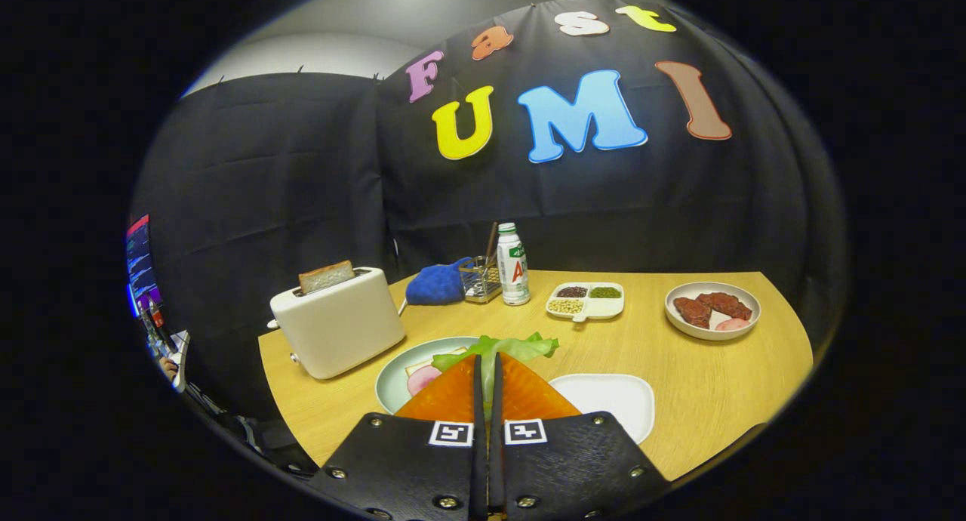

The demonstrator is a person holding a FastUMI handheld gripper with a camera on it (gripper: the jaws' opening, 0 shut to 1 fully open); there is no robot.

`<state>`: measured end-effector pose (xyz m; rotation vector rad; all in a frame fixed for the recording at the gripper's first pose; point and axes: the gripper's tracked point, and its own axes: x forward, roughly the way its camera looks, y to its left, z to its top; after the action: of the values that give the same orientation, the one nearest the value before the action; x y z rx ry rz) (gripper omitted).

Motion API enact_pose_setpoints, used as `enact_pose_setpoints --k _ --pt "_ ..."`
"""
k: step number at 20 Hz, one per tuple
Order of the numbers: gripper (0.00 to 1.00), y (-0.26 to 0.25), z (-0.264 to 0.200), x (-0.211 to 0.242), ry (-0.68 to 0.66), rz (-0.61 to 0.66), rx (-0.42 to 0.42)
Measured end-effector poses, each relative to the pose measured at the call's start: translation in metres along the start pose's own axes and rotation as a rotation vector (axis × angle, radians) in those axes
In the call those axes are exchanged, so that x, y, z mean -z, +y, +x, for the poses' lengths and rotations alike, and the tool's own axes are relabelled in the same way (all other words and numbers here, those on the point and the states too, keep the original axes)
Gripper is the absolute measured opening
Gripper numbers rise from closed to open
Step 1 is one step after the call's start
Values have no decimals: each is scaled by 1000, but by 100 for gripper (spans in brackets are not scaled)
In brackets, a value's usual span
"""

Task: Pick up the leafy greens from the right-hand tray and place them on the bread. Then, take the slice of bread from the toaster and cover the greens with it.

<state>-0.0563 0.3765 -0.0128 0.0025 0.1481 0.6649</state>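
Observation:
My gripper point(487, 364) is shut on the leafy greens point(504, 347), which stick out past the fingertips as a pale green frilly leaf. The leaf hangs over the round light-green plate point(392, 377), where a slice of bread point(419, 365) with a pink slice on it lies just left of the fingers. To the right of the fingers sits the white tray point(611, 400) with nothing on it. A white toaster point(337, 321) stands to the left beyond the plate, with a slice of bread point(326, 276) sticking up out of its slot.
Further back on the wooden table point(679, 370) are a blue cloth point(438, 283), a wire holder point(481, 279), a white bottle point(514, 264), a divided dish of beans point(586, 300) and a bowl of meat point(712, 309). A person's hand point(170, 366) shows far left.

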Motion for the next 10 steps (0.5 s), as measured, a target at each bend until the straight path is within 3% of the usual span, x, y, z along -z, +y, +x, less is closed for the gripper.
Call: enact_pose_setpoints --k 6,10 --pt "1 36 38 3 12 23 -88" --pt "1 47 66 17 41 15 -99"
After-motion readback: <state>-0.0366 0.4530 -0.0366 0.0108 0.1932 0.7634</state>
